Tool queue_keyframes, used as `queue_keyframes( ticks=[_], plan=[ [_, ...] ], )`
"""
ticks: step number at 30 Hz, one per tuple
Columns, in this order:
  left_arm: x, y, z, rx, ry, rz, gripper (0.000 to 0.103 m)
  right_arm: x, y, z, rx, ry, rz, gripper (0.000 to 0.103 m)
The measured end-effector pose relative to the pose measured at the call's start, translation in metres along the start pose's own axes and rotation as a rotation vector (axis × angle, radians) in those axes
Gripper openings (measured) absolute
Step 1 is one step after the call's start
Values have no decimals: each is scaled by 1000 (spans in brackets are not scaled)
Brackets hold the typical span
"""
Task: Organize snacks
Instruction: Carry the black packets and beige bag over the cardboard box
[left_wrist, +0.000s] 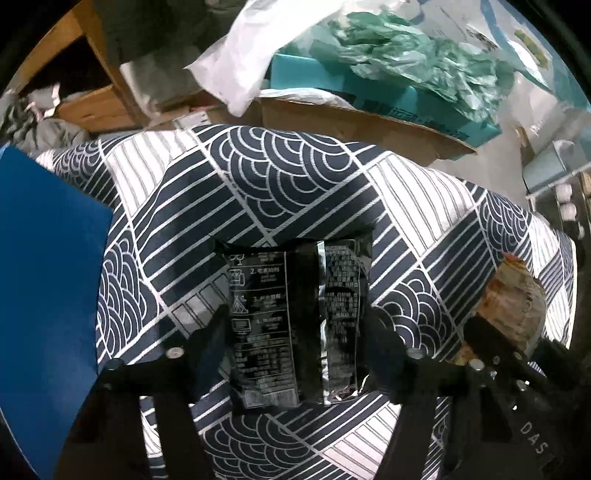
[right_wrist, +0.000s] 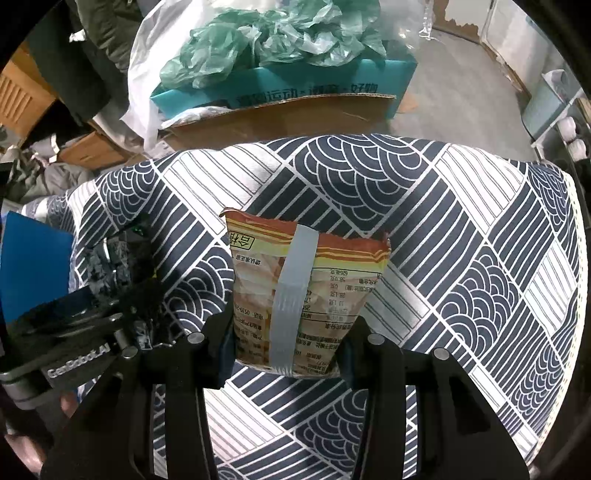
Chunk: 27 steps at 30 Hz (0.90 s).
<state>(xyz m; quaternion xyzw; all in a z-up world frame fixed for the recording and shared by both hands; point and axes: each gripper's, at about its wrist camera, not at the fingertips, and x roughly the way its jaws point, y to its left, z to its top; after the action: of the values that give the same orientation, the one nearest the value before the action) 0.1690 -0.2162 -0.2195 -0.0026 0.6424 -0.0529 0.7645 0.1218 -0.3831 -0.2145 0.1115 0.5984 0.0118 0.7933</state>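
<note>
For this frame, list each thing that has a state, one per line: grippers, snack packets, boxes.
left gripper: shut on the black packet
black packet: held, back side up, above the patterned cloth
right gripper: shut on the orange packet
orange packet: held, torn open at the top, grey tape strip down its back
teal box: open, stuffed with green plastic bags

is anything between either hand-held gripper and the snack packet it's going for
No. The left hand-held gripper already has the black packet between its fingers, and the right hand-held gripper has the orange packet. Nothing lies between fingers and packets.
</note>
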Motion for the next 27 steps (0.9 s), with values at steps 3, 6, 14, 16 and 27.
queue_keyframes(
  ticks=[3, 6, 14, 16, 27],
  plan=[
    [-2, 0, -1, 32, -13, 9, 67, -1, 5, -2, -8, 1, 3, 43],
    [-10, 2, -3, 54, -34, 17, 67, -3, 11, -4, -16, 0, 10, 43],
    [-54, 13, -8, 93, -100, 29, 67, -23, 34, -12, -48, -23, 37, 43],
    [-69, 19, -11, 105, -120, 34, 67, -30, 41, -14, -58, -32, 46, 43],
    [-130, 64, -23, 111, -217, 47, 67, -75, 84, -21, -131, -96, 102, 43]
  ],
)
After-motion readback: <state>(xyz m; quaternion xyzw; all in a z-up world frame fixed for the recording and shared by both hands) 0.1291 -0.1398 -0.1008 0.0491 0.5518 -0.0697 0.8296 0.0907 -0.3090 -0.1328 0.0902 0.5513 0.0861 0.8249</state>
